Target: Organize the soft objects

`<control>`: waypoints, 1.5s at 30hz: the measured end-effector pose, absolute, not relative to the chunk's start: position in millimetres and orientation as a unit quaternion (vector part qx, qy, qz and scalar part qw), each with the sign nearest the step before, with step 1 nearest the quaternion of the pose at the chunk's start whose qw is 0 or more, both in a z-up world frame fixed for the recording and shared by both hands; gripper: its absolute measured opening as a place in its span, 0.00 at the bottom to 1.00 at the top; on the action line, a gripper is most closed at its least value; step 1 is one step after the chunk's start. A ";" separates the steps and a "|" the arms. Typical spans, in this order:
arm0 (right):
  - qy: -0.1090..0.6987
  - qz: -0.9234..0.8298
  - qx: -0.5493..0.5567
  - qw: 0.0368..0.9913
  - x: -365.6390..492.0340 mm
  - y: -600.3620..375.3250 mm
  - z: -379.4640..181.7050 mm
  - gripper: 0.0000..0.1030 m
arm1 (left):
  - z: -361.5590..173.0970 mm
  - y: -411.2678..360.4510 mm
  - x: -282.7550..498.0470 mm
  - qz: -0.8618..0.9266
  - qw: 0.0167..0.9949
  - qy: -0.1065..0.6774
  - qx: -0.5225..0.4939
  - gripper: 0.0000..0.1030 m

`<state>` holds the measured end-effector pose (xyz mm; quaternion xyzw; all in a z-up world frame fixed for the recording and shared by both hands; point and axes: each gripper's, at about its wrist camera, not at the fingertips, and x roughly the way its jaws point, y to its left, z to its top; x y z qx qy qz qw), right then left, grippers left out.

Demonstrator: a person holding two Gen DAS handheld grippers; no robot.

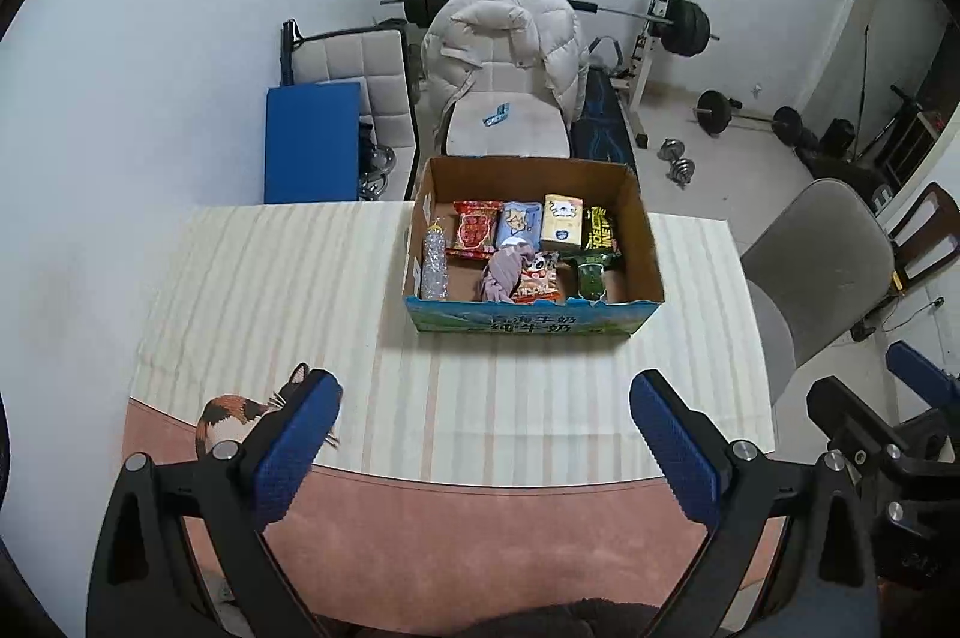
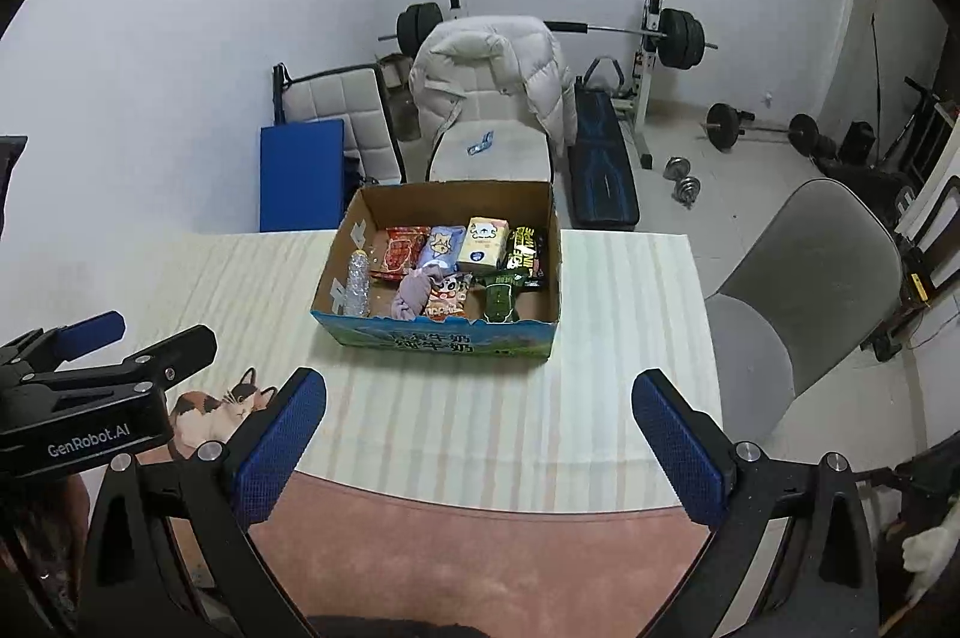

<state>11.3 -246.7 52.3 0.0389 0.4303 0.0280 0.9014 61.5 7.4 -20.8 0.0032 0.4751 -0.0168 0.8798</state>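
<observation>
A cardboard box (image 1: 642,230) (image 2: 555,248) stands on the striped tablecloth at the table's far side. In it lie a mauve cloth (image 1: 503,272) (image 2: 414,295), a red snack bag (image 1: 475,229), a blue tissue pack (image 1: 517,223), a cream tissue pack (image 1: 562,215), green packets (image 1: 591,272), a plastic bottle (image 1: 435,263) and a cartoon snack bag (image 1: 540,281). My left gripper (image 1: 483,398) is open and empty, well short of the box. My right gripper (image 2: 480,395) is open and empty, also short of the box.
A cat picture (image 1: 234,413) is printed on the tablecloth by the left finger. A grey chair (image 1: 822,266) stands right of the table. A chair with a white jacket (image 1: 504,44), a blue mat (image 1: 312,140) and weights stand behind.
</observation>
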 end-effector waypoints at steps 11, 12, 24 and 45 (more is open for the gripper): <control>0.417 0.007 0.041 0.908 -18.5 -252.7 81.4 1.00 | -2.0 5.4 46.1 -0.030 0.891 0.452 0.005 0.97; 0.413 0.005 0.038 0.910 -16.6 -252.1 83.6 1.00 | -1.2 4.9 45.7 -0.032 0.892 0.451 0.004 0.97; 0.382 -0.023 0.020 0.923 5.7 -244.8 105.0 1.00 | 7.4 9.5 58.4 -0.018 0.905 0.426 0.006 1.00; 0.373 -0.026 0.016 0.927 16.8 -243.2 113.6 1.00 | 12.4 6.8 60.9 -0.020 0.908 0.417 0.016 1.00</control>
